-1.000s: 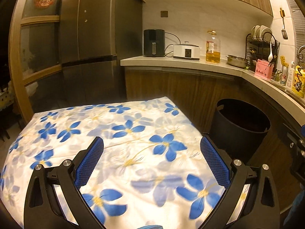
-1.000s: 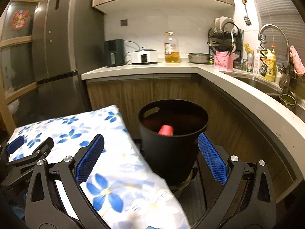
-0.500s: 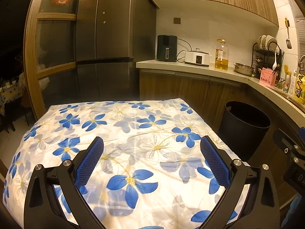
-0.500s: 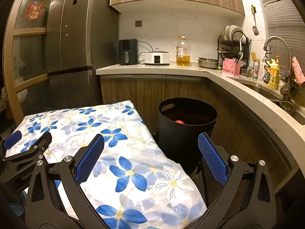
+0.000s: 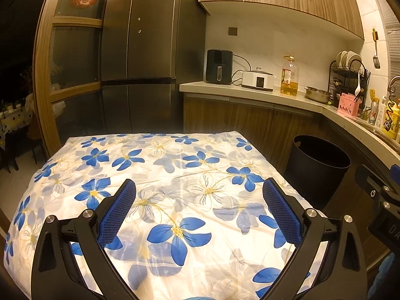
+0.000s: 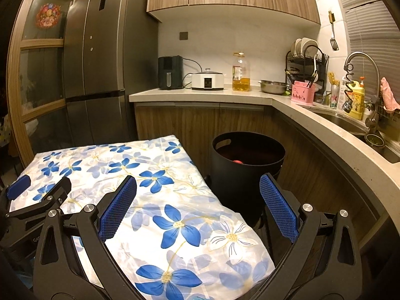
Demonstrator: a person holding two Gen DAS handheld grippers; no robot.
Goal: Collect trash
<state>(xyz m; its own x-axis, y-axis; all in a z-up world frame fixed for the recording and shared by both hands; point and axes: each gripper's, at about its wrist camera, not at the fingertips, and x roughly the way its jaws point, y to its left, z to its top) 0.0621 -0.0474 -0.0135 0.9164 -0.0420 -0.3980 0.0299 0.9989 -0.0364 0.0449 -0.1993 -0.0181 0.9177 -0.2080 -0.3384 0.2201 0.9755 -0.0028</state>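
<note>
A black round trash bin stands on the floor beside the table, against the wooden cabinets; it also shows in the left wrist view. A red piece of trash lies inside it. My right gripper is open and empty, held over the table's right edge, short of the bin. My left gripper is open and empty over the table with the blue-flowered cloth. No trash shows on the cloth.
A dark fridge stands behind the table. The curved counter carries an air fryer, cooker, oil bottle, steel bowl, dish rack and a sink with a tap. A wooden glass door is at left.
Both grippers have pulled back and up from the bin and table, so more of the cloth and kitchen shows. The red trash sits lower in the bin than before.
</note>
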